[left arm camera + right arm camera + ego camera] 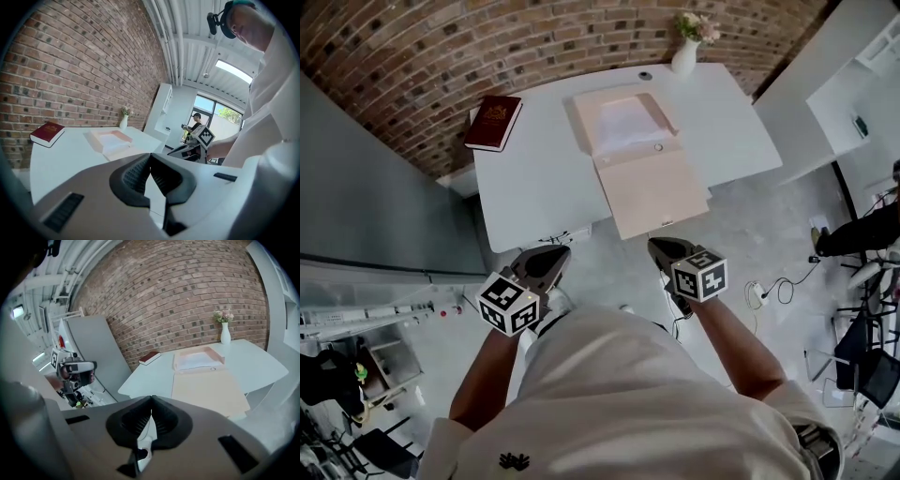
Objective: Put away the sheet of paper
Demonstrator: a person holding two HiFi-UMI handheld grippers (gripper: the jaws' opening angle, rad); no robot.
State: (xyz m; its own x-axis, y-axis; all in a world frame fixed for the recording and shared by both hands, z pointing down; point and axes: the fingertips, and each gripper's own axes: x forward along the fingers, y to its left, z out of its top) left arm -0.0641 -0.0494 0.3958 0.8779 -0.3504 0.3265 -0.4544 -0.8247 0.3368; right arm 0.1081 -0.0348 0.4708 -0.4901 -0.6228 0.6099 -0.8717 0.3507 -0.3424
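Left tool (546, 265) and right tool (667, 251) both closed, empty — held short of the table (534, 178)
The sheet of paper (625, 127) lies inside the open pink folder (661, 192) on the table — a red book (494, 122) well apart from it.

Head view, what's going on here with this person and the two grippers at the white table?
A person stands before the white table, holding the left gripper and right gripper short of its near edge, both shut and empty. The white sheet of paper lies in the open pale pink folder, whose flap overhangs that edge. A dark red book and white flower vase sit untouched.
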